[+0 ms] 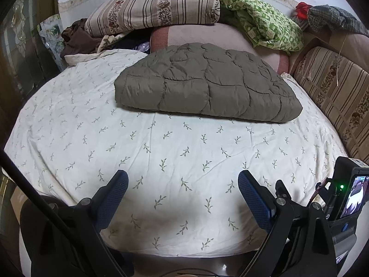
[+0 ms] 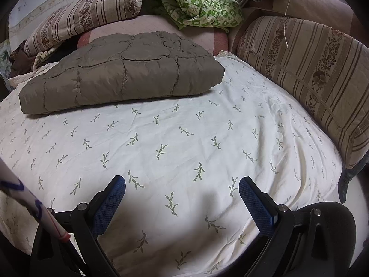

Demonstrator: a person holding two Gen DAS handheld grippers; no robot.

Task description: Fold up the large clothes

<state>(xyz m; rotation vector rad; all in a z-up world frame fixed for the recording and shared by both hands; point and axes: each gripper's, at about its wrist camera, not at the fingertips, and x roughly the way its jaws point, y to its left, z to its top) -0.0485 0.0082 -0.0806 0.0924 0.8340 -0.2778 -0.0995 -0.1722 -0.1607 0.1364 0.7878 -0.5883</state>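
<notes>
A grey-brown quilted padded garment (image 1: 207,83) lies folded into a thick flat bundle on the far half of the bed; it also shows in the right wrist view (image 2: 120,73). My left gripper (image 1: 183,180) is open and empty, low over the near edge of the white leaf-print sheet (image 1: 161,143), well short of the garment. My right gripper (image 2: 182,184) is open and empty too, over the near part of the same sheet (image 2: 184,133). Neither gripper touches the garment.
A striped floral quilt roll (image 1: 152,9), a pink blanket (image 1: 207,37) and a green patterned cloth (image 1: 265,23) are piled behind the garment. A striped cushion (image 2: 311,69) lines the right side. Dark clothes (image 1: 76,39) lie at the far left. The right gripper's camera body (image 1: 348,191) shows at the right.
</notes>
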